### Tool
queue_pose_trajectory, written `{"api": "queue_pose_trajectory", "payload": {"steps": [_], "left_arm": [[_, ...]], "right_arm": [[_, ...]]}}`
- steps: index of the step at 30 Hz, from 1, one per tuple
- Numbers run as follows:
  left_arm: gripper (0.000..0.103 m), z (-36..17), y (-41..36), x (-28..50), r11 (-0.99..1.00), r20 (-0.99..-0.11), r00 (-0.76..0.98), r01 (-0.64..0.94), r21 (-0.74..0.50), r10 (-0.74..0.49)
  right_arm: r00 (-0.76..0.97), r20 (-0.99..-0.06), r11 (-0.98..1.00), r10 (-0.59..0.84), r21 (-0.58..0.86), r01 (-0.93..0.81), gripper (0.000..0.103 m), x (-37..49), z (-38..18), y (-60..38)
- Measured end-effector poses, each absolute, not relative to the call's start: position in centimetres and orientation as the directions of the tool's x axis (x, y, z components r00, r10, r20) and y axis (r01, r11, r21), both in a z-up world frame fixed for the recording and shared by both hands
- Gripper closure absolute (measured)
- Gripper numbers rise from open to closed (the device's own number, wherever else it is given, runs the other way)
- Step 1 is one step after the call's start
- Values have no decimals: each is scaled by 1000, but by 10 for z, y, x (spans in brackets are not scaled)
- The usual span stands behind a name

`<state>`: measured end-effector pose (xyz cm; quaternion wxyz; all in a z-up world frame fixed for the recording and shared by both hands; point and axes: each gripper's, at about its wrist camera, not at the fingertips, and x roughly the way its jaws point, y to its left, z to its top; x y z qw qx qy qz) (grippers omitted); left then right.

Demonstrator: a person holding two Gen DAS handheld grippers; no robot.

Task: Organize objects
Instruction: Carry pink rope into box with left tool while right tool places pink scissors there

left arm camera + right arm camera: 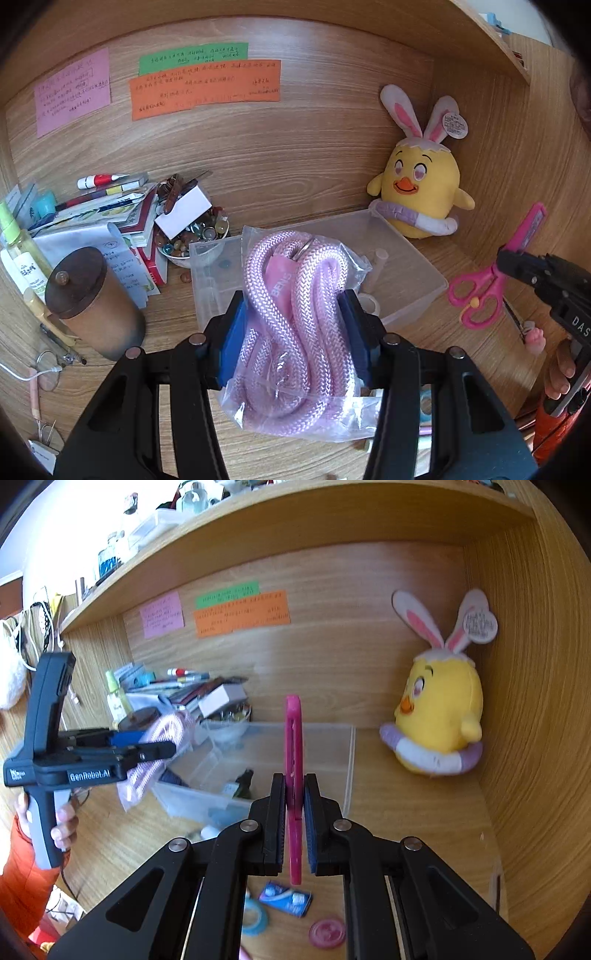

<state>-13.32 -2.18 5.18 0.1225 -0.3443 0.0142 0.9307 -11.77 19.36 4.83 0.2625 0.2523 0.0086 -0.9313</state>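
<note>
Bright daylight from upper left, blown-out glare there, strong fisheye bending, dark vignetted corners

"GenRobot.AI" on the left gripper (157, 751); "BENG" on the bagged rope's pink tag (282, 282)

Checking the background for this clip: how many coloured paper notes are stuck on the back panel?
3: a pink note on the left, a green note above an orange note beside it.

Pink braided rope (295, 325), pink scissors (293, 760), yellow plush chick (419, 188).
</note>
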Motion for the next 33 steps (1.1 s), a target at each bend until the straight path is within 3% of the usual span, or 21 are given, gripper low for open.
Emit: {"api": "queue_pose_trajectory", "payload": {"steps": [10, 14, 28, 33], "left_arm": [[54, 41, -20, -174, -977, -675, -714, -204, -58, 189], [77, 37, -14, -189, -975, -687, -702, -217, -46, 189], [74, 17, -11, -188, -968, -723, -661, -246, -41, 199], [56, 22, -18, -172, -968, -703, -682, -247, -35, 199]], "right_arm": [[-747, -522, -886, -412, 39, 462, 95, -177, 41, 161], [-734, -565, -889, -376, -2, 458, 95, -193, 24, 149], [-637, -668, -836, -386, -40, 548, 94, -200, -11, 108], [-617, -683, -815, -391, -55, 577, 89, -196, -16, 92]]}}
